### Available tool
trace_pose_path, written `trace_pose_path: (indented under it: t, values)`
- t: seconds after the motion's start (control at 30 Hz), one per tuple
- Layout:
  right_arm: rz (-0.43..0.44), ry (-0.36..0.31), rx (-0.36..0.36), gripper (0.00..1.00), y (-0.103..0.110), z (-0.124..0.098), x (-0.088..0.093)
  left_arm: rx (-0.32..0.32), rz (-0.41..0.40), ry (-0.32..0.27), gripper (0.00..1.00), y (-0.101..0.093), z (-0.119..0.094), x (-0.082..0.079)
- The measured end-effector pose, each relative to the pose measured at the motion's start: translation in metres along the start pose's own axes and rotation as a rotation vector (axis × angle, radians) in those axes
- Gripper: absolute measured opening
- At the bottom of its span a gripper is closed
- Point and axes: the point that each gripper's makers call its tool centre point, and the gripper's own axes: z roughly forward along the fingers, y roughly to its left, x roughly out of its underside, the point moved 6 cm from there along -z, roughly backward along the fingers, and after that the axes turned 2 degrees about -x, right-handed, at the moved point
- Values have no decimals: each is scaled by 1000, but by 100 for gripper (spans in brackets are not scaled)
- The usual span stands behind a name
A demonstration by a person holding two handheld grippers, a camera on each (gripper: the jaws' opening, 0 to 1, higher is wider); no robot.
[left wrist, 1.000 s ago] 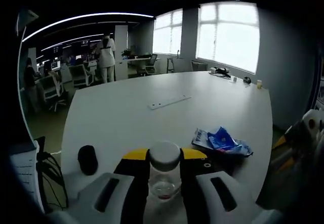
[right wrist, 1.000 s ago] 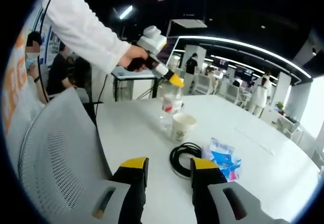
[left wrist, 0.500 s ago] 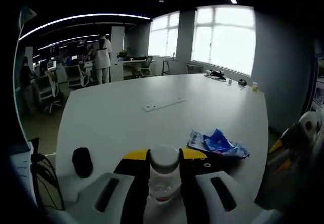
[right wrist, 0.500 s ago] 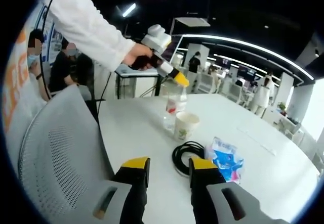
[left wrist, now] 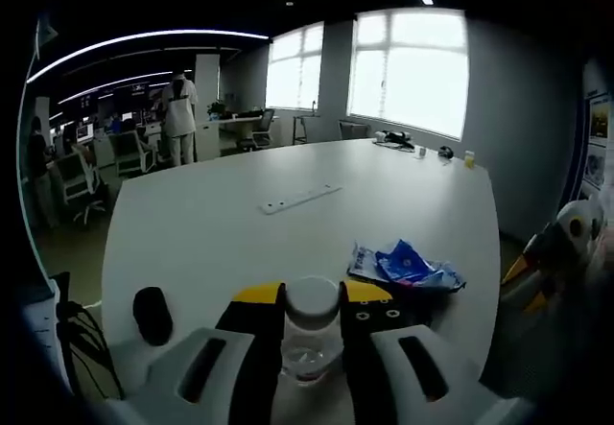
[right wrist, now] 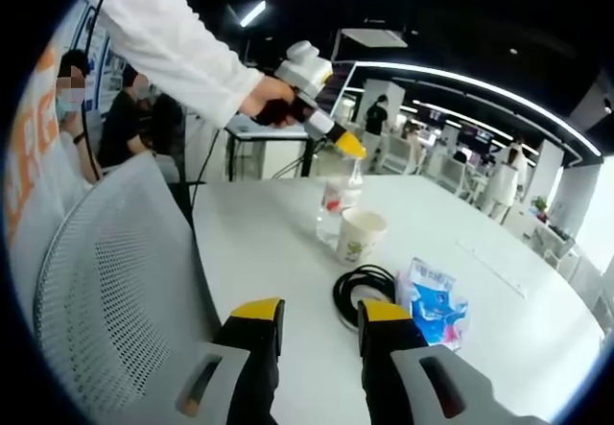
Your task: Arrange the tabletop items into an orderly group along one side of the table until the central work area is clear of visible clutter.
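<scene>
The bottle point(left wrist: 312, 334) stands upright at the bottom centre of the left gripper view, cap up, and the left gripper point(left wrist: 312, 300) clamps it at the neck. Seen in the right gripper view, the bottle point(right wrist: 340, 200) now sits lower than a second ago, its base at the table point(right wrist: 278, 252) beside the cup point(right wrist: 359, 237). Little liquid shows inside; the cup's content is hidden. The right gripper point(right wrist: 313, 318) is released and holds nothing, with the cable point(right wrist: 360, 291) and the bag point(right wrist: 434, 300) ahead.
</scene>
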Motion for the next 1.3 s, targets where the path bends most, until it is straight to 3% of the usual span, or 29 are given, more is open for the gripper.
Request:
trace_pose_path:
  t: [0.13, 0.4, 0.6, 0.9, 1.3]
  values:
    - [8, 10, -4, 32, 0, 1, 1, -16, 11, -2, 22, -1, -1, -1]
    - [48, 26, -1, 35, -2, 2, 4, -70, -5, -63, 53, 2, -8, -9]
    - [58, 33, 4, 37, -3, 3, 4, -72, 4, -65, 59, -13, -16, -3]
    - [79, 49, 14, 42, -5, 4, 6, -77, 37, -29, 65, -33, -30, 22]
    - [76, 74, 30, 43, -7, 5, 10, -103, -92, 10, 75, -63, -54, 69]
